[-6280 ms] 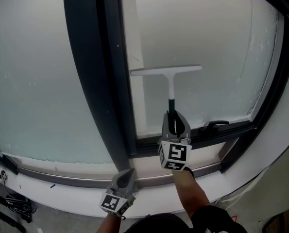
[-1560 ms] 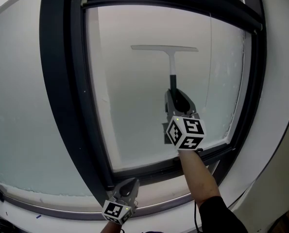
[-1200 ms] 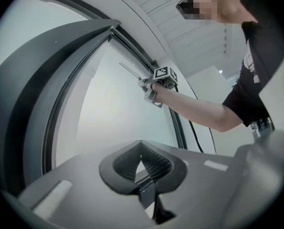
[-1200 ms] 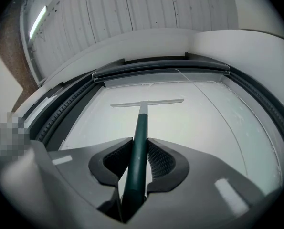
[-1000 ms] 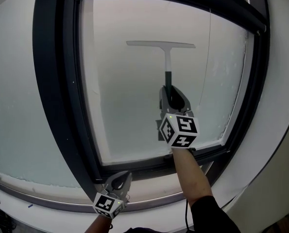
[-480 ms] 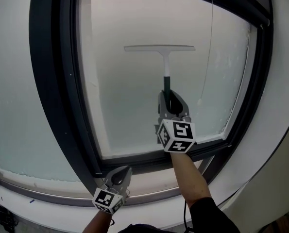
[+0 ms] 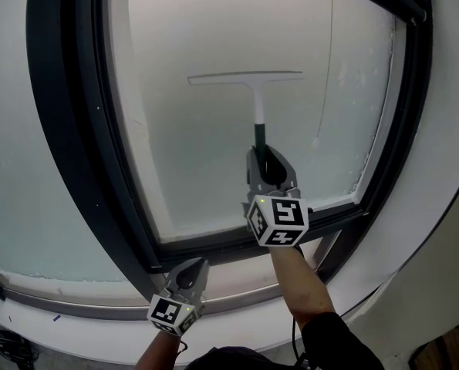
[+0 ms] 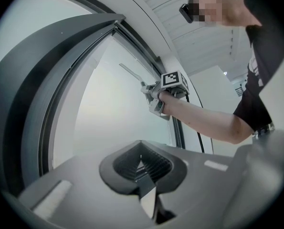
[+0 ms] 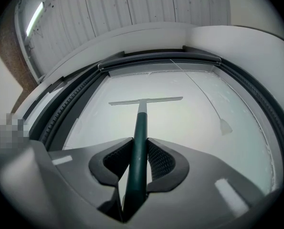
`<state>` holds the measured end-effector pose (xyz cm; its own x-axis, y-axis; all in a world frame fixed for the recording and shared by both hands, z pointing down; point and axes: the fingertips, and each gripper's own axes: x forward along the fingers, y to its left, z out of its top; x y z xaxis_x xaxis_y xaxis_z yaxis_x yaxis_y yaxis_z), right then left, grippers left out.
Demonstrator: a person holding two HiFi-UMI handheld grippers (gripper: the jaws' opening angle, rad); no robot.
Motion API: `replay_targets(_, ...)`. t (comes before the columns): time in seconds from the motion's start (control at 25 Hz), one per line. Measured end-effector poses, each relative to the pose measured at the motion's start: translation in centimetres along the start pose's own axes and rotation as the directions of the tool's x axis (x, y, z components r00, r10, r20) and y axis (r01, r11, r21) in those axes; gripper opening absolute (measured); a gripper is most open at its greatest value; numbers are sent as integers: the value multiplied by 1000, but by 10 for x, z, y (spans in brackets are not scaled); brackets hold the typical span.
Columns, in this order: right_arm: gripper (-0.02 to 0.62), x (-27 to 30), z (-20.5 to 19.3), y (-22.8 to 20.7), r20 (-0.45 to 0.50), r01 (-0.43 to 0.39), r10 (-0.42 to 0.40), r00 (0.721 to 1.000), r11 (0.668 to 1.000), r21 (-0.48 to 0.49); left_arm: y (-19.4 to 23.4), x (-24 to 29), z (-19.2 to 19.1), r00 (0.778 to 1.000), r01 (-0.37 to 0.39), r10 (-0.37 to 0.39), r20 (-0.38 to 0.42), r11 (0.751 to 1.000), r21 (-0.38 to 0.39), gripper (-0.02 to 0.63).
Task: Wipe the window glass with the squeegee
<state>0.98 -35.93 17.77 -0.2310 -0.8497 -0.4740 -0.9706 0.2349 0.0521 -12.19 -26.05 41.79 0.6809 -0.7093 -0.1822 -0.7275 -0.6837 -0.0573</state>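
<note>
The squeegee [image 9: 141, 123] is pinched by its dark green handle between the jaws of the right gripper [image 9: 140, 146], the ribbed pads closed on either side of it, and the handle runs straight out from them to a pale neck and a long, thin blade. Seen from above, the right gripper [image 7: 266, 162] is held up in front of the lower part of the pane with its marker cube [image 7: 278, 220] facing back, and the squeegee [image 7: 258, 110] stands nearly upright above it, its blade level across the upper middle of the window glass [image 7: 206, 168] and seemingly laid against it. The person's bare forearm [image 7: 300, 287] reaches up to that gripper from below. A thin cord [image 7: 327, 68] hangs down the right side of the pane, ending in a small pull [image 9: 226, 126] just to the right of the blade. The glass is frosted and pale, and a dark frame [image 7: 67, 129] encloses it, with another frosted pane [image 7: 21, 176] beyond the frame on the left. The left gripper [image 7: 190, 267] is held low, well apart from the squeegee, in front of the light sill [image 7: 244, 277] under the frame; its jaws are pressed together with nothing between them. From the left gripper [image 8: 142, 165] itself, you look up the pane at the right gripper [image 8: 153, 93] and the outstretched arm [image 8: 204, 120].
</note>
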Motion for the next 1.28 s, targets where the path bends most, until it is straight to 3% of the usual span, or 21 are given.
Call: replay_targets(1.28, 95, -57, -77, 5, -106, 16, -13, 994, 999, 27, -6, -3, -22, 999, 2, -3, -37, 1000, -29, 0)
